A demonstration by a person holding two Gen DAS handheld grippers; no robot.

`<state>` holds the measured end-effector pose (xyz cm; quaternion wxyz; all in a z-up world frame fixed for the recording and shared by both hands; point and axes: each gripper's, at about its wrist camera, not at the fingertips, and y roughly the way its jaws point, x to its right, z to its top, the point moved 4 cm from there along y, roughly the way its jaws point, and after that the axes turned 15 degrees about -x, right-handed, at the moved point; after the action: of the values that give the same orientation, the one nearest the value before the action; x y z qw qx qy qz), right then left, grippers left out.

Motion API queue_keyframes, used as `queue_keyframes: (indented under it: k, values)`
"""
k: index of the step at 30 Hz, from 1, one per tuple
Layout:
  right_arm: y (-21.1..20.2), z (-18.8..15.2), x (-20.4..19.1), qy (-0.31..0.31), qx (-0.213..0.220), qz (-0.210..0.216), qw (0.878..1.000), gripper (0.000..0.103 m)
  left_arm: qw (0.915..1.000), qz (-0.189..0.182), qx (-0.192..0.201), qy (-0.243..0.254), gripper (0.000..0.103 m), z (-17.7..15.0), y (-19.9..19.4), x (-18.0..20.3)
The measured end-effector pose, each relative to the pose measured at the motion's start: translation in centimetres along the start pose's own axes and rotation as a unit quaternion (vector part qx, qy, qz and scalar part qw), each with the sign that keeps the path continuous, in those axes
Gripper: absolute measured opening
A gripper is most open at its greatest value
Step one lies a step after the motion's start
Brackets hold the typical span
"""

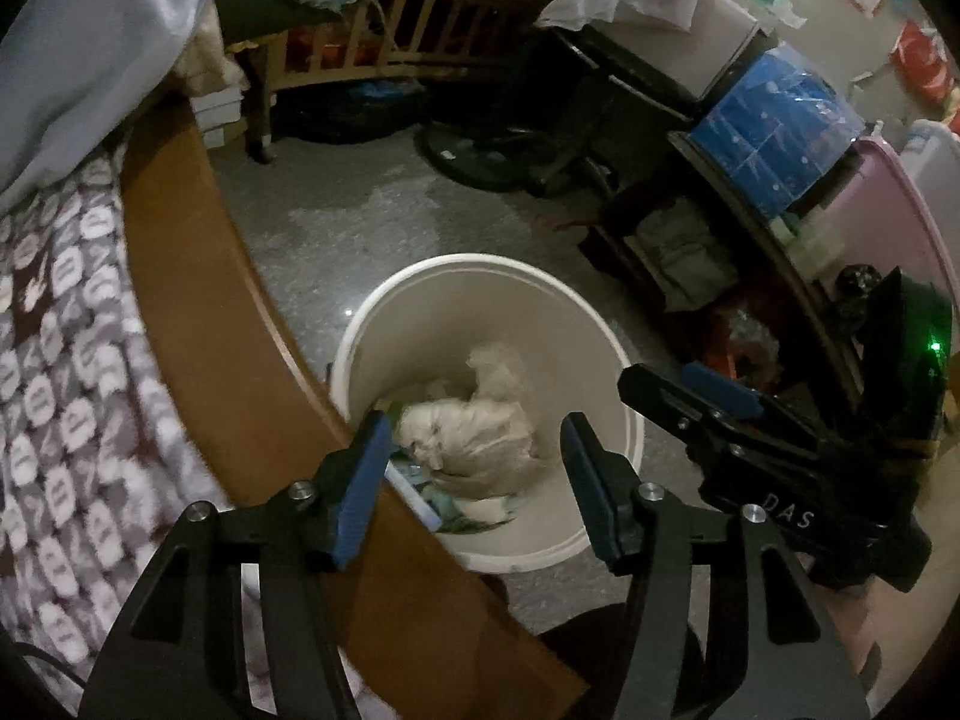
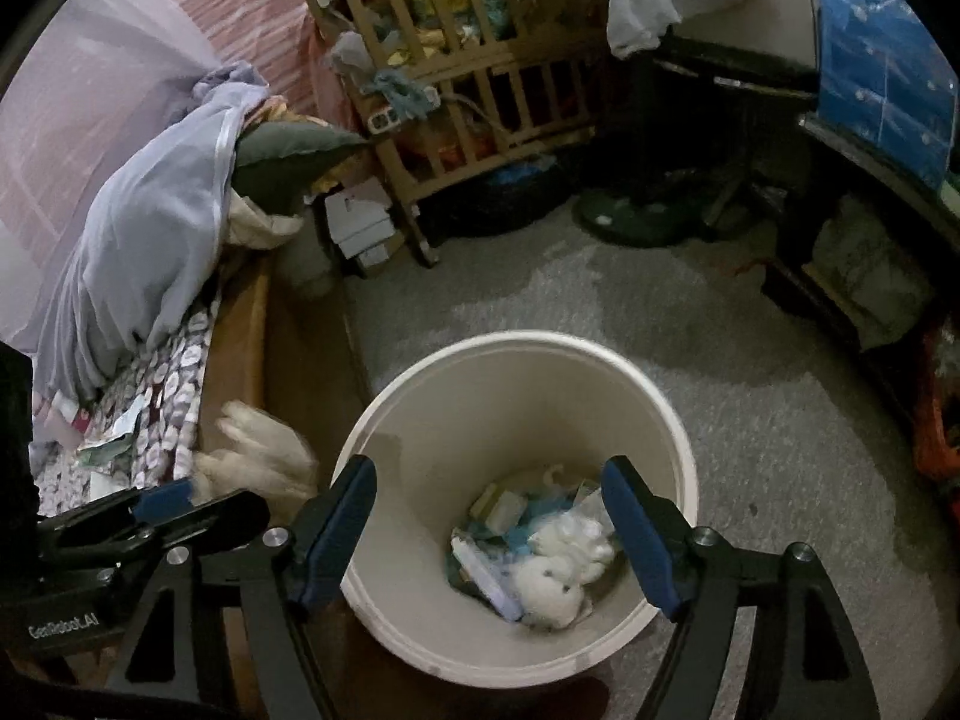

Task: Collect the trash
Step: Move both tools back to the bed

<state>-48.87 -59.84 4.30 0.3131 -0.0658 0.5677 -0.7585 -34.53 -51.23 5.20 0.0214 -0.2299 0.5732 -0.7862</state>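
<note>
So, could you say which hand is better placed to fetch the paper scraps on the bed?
Probably left: the left gripper is open beside the bed, nearer the paper scraps; the right gripper hangs over the bin.

We see a round white bucket (image 2: 672, 420) standing upright and open on the grey floor, just beside the brown wooden bed edge. At its bottom lies a heap of trash (image 2: 534, 552): crumpled white wads on top of flat packets and pale blue and green scraps. In the left wrist view a blurred, crumpled beige-white wad (image 1: 474, 438) shows within the bucket's (image 1: 384, 324) mouth, and we cannot tell whether it is resting or in the air
</note>
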Motion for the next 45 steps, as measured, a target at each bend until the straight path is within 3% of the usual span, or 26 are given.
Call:
queue_keyframes:
  k: [12,21,27,33,36,43,44,45]
  values:
    - [0.1,-0.9,-3.1,-0.035,-0.013,-0.006,0.999,0.075,0.9967,0.069,0.028,-0.032,0.057,-2.6,-3.0,-4.3]
    - [0.2,-1.5,-9.1,-0.089,-0.018,0.007,0.996,0.075,0.9900,0.103,0.041,-0.087,0.057,-5.9,-6.1,-10.2]
    - [1.0,-2.0,-13.9,-0.126,-0.026,0.030,0.991,0.075,0.9787,0.121,0.066,-0.152,0.057,-9.2,-10.0,-16.4]
    - [2.3,-2.6,-18.9,-0.167,-0.037,0.046,0.984,0.075,0.9587,0.164,0.088,-0.216,0.060,-11.4,-13.4,-23.2]
    - [2.7,-2.9,-20.8,-0.182,-0.042,0.054,0.981,0.075,0.9545,0.172,0.081,-0.230,0.063,-11.3,-13.1,-25.7]
    - [3.8,-2.9,-24.8,-0.222,-0.046,0.052,0.972,0.075,0.9590,0.173,0.043,-0.220,0.063,-10.2,-9.7,-27.7]
    - [4.0,-2.8,-25.4,-0.227,-0.047,0.053,0.971,0.076,0.9585,0.175,0.043,-0.221,0.062,-10.3,-9.4,-28.0]
    - [4.2,-2.7,-25.9,-0.230,-0.048,0.054,0.971,0.076,0.9579,0.171,0.046,-0.226,0.052,-10.4,-9.4,-28.5]
